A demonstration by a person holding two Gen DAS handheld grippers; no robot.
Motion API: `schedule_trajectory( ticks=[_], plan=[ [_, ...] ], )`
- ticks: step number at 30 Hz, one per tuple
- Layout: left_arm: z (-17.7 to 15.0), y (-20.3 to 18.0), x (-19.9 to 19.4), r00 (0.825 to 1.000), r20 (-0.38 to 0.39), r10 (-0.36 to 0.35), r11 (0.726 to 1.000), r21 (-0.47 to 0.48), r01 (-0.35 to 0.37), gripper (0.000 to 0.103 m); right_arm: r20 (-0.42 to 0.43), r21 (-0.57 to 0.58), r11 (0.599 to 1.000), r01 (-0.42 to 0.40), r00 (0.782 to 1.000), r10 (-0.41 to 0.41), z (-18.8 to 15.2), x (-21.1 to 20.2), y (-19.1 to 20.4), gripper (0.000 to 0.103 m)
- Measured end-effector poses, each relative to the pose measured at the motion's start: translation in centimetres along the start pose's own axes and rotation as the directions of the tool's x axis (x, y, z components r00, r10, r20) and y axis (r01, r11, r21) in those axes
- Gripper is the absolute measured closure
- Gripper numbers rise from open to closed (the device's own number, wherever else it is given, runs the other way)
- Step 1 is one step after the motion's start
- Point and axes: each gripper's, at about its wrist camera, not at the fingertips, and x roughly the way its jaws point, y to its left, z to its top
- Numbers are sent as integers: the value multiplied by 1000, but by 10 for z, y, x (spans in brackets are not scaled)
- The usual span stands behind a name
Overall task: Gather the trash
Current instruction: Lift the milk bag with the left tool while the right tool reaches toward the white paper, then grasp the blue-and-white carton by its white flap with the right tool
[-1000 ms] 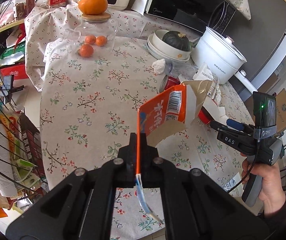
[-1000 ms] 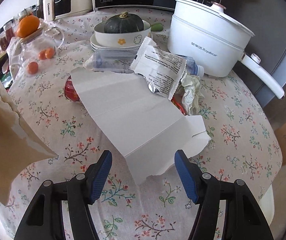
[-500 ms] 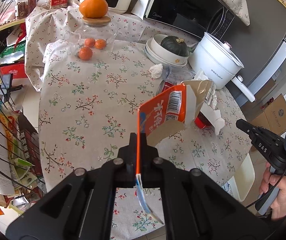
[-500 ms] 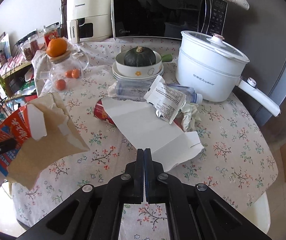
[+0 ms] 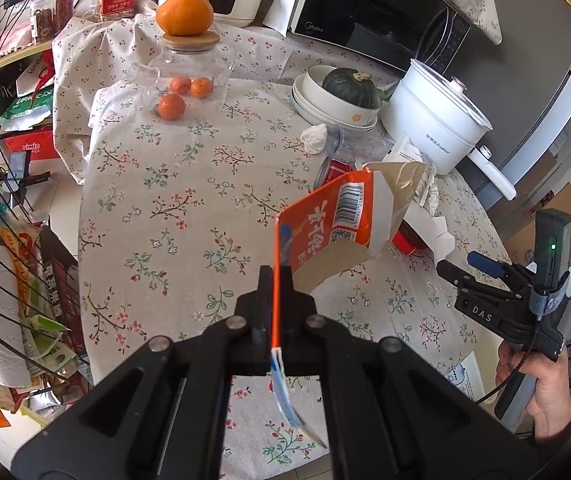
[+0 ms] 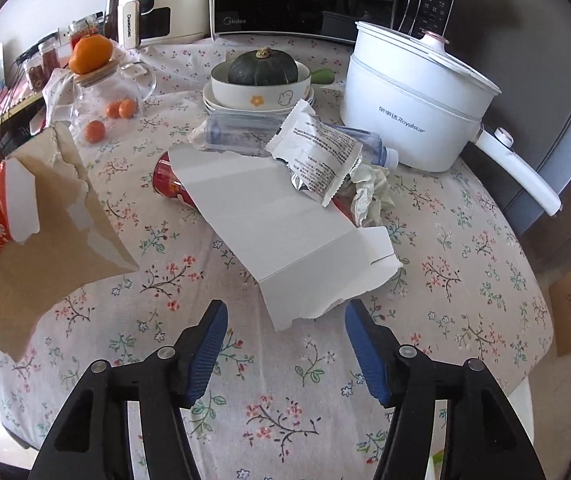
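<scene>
1. Left gripper (image 5: 276,280) — jaws clenching on the edge of an orange torn carton (image 5: 337,232), holding it up above the floral-clothed desk (image 5: 189,216); brown inner face of that carton showing at the left of the right wrist view.
2. Right gripper (image 6: 285,328) — jaws standing released, having just been opening; nothing lying between the blue pads (image 6: 209,340), only bare cloth under them. Hovering just short of the torn end of the white flattened box (image 6: 285,224).
3. White flattened box — lying flat on the desk, its far end resting over a red can (image 6: 167,182).
4. Silver snack wrapper (image 6: 321,156) — lying on the far end of the white box, leaning across a clear plastic bottle (image 6: 245,136).
5. Crumpled tissue (image 6: 369,192) — sitting just beside the wrapper, near the white electric pot (image 6: 409,104).
6. Dark squash in a bowl (image 6: 263,80) — standing behind the trash pile.
7. Glass jar (image 6: 101,100) with an orange on its lid — standing well apart, at far left.
8. A hand (image 5: 541,380) — gripping the right gripper's handle at the desk's edge.
</scene>
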Motion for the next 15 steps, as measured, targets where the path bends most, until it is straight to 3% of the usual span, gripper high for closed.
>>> schedule_trajectory(
  ticks=[8,11,15],
  plan=[
    [1,5,6,1000,-9,30,999,-14,-30,100,33,-80,990,114,993,-112,9,28,20,46],
    [1,6,7,1000,-15,27,999,-21,-28,100,43,-92,990,111,993,-108,11,29,20,80],
    [2,5,2,1000,4,26,999,-22,-26,100,84,-98,990,105,992,-97,12,9,16,91]
  ],
)
